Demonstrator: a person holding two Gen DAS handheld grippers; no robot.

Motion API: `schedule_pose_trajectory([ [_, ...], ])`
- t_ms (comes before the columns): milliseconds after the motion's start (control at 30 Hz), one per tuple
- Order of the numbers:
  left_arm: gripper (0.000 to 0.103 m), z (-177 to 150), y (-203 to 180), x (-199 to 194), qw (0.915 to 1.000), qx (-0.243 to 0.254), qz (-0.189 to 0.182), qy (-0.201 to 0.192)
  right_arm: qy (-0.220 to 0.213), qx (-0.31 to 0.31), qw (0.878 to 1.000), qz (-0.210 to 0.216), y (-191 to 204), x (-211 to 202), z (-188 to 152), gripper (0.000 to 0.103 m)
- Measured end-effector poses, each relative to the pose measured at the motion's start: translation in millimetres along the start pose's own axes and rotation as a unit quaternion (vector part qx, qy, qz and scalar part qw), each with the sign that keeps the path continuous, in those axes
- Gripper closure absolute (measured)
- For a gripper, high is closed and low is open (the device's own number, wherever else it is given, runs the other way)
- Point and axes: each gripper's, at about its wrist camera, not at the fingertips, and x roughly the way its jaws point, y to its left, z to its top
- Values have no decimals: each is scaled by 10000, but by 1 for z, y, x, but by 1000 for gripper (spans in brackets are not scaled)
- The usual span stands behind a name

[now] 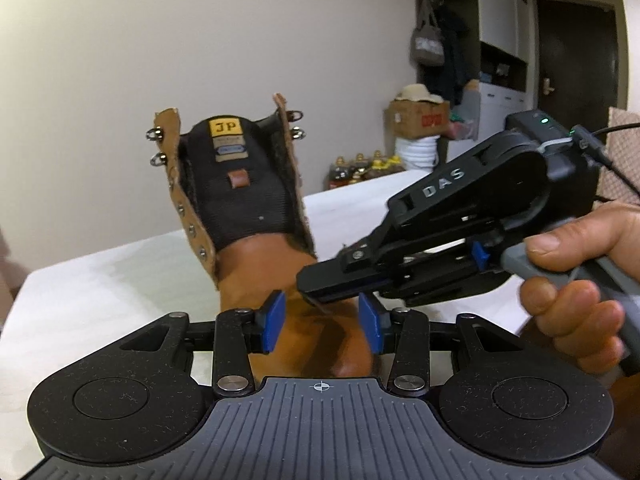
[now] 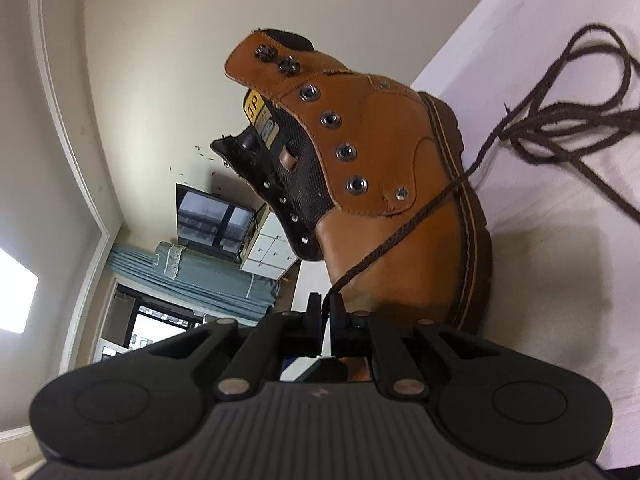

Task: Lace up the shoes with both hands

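Observation:
A tan leather boot [image 1: 240, 184] stands on the white table [image 1: 100, 280], its black tongue facing me and its eyelets unlaced. My left gripper [image 1: 322, 322] is open, its blue pads either side of the toe cap. Between them hangs the short tip of the brown lace [image 1: 320, 307], poking out of my right gripper [image 1: 316, 292], which reaches in from the right. In the right wrist view the boot [image 2: 420, 140] shows its side. The lace [image 2: 400, 232] runs from a loose pile on the table across the boot into my right gripper [image 2: 326, 304], whose jaws stand almost together on it.
A hand [image 1: 580, 300] holds the right gripper's handle at the right edge. Loops of lace [image 2: 560, 120] lie on the table [image 2: 560, 260] beside the boot. Behind the table are a cardboard box [image 1: 420, 118], bottles [image 1: 360, 168] and shelving.

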Motion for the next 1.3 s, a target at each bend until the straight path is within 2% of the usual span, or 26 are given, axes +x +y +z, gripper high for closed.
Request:
schedule_pose_trajectory([
  [67,75,-1,1,0,10000,79,36,41,-4,-31,10000,-12,1,-1,0,96],
  [133,96,-3,3,1,9999,125,48,80,-20,-32,10000,-13,0,-4,0,96],
  [333,100,-6,10,0,9998,144,-83,143,-45,-44,10000,-77,-4,-10,1,95],
  [433,100,-6,17,-2,9998,100,-92,164,-69,-728,9968,-313,7,-17,2,90],
  [533,100,-8,26,-4,9997,67,-61,231,-95,-1600,9845,-717,22,-22,2,90],
  [600,100,-8,31,-3,9996,80,-23,261,-67,-2496,9629,-1028,39,-23,-2,89],
  [667,101,-8,35,-3,9996,86,11,276,-34,-2866,9513,-1133,46,-21,-4,87],
  [700,101,-7,36,-3,9996,83,23,271,7,-3177,9408,-1181,51,-20,-5,84],
  [733,101,-7,39,-3,9996,77,35,263,77,-3614,9237,-1269,57,-16,-9,82],
  [800,101,-6,43,-4,9996,79,78,242,216,-4467,8828,-1436,68,-7,-17,82],
  [867,101,-6,47,-3,9996,76,87,257,308,-4904,8577,-1517,73,-1,-24,82],
  [967,101,-7,51,-4,9996,68,72,269,650,-5960,7859,-1514,79,14,-39,84],
  [1100,98,-8,57,-5,9996,9,21,265,1036,-6619,7315,-1267,82,21,-37,83],
  [1133,96,-8,59,-6,9997,-10,20,259,1098,-6701,7240,-1219,82,21,-36,83],
  [1233,95,-9,65,-5,9996,-93,62,244,1420,-7099,6815,-1070,88,26,-31,80],
  [1267,95,-9,67,-5,9996,-128,73,244,1545,-7175,6715,-1019,91,28,-30,80],
  [1300,93,-9,69,-4,9995,-164,85,244,1675,-7163,6703,-976,93,30,-28,80],
])
